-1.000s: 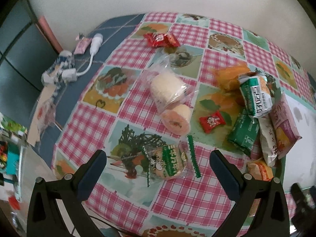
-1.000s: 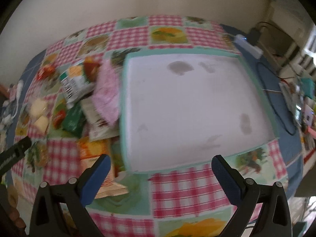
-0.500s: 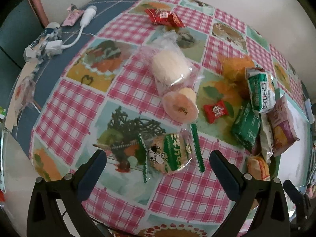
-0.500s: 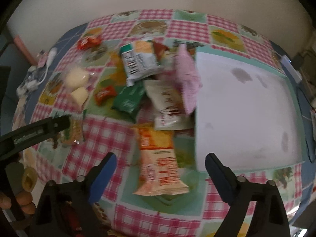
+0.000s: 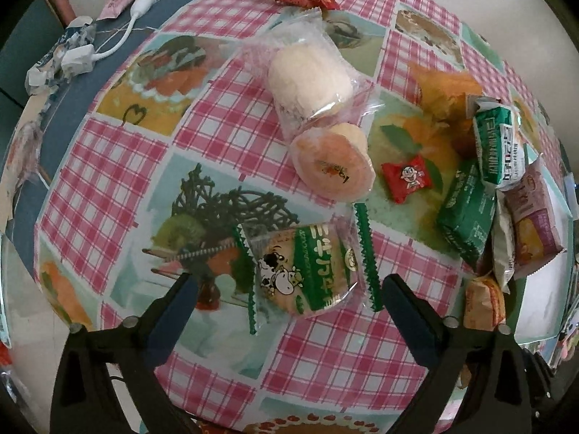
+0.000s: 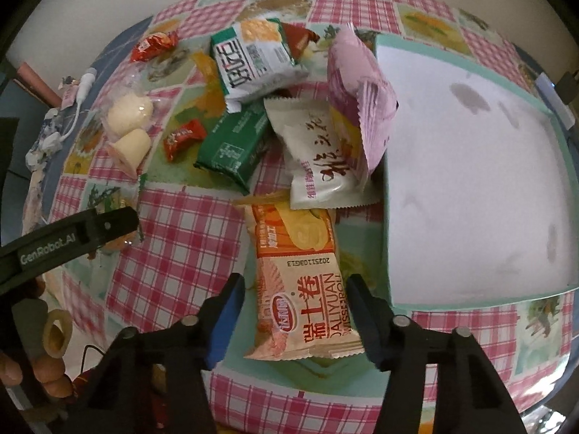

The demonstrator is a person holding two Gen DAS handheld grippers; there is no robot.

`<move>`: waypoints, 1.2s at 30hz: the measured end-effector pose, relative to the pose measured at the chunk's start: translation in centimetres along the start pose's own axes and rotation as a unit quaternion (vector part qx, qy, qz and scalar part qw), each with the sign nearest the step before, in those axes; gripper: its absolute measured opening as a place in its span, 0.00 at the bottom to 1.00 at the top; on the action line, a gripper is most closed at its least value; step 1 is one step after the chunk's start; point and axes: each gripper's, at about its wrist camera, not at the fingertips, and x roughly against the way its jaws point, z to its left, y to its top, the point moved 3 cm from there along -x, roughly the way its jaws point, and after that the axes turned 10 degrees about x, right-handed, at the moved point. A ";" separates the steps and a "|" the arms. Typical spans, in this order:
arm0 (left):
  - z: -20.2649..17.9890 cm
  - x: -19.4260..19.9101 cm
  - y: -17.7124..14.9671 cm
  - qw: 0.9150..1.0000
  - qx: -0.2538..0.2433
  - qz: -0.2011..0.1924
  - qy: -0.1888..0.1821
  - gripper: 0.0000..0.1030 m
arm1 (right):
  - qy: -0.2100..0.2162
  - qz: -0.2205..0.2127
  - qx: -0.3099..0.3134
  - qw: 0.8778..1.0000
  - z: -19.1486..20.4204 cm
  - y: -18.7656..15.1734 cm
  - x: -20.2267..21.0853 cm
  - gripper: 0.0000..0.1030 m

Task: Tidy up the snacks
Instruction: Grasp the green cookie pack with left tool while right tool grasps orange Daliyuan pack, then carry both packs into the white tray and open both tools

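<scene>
The orange egg-roll packet (image 6: 304,289) lies flat low in the centre of the right wrist view, its near end sitting between the spread fingers of the right tool (image 6: 295,316), which is open a moderate way with a gap showing on both sides of the wrapper, so nothing is gripped yet. Just to its right sits the shallow white tray (image 6: 387,238) with the mint rim, bare inside and the likely home for all of this. Over in the left wrist view, the cow-print biscuit pack (image 5: 304,271) lies low centre, framed by the left tool (image 5: 289,296) opened wide, with nothing touching. Above it lie two clear-wrapped rolls (image 5: 318,101), a small red candy (image 5: 407,177) and a heap of green, white and pink packets (image 5: 466,213) at the right edge, all on the checked worktop (image 5: 108,166). To do this well, I judge each tool should drop low, centre on the wrapper's body rather than its crimped edge, and close gently; these puffy wrappers are slick and may slide or crush. The egg-roll packet then needs lifting over the tray's rim.
</scene>
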 end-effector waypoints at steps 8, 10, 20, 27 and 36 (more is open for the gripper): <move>-0.6 -1.7 0.2 1.000 -0.006 -0.007 -0.018 0.59 | 0.007 -0.005 -0.009 1.000 -1.1 0.2 -0.3 0.44; -0.5 -1.8 0.2 1.000 -0.002 -0.010 -0.022 0.56 | 0.011 -0.010 -0.011 1.000 -1.3 0.2 0.1 0.44; -1.5 3.7 -0.4 0.996 -0.010 -0.081 -0.024 0.52 | 0.051 -0.071 -0.030 0.996 -1.6 1.0 3.2 0.44; -3.4 9.6 -0.5 0.991 -0.037 -0.116 -0.050 0.52 | 0.063 -0.144 -0.066 0.985 -3.0 1.0 7.4 0.40; -7.8 9.8 -1.7 0.991 -0.066 -0.103 -0.047 0.53 | 0.081 -0.145 -0.116 0.979 -6.7 0.6 7.5 0.39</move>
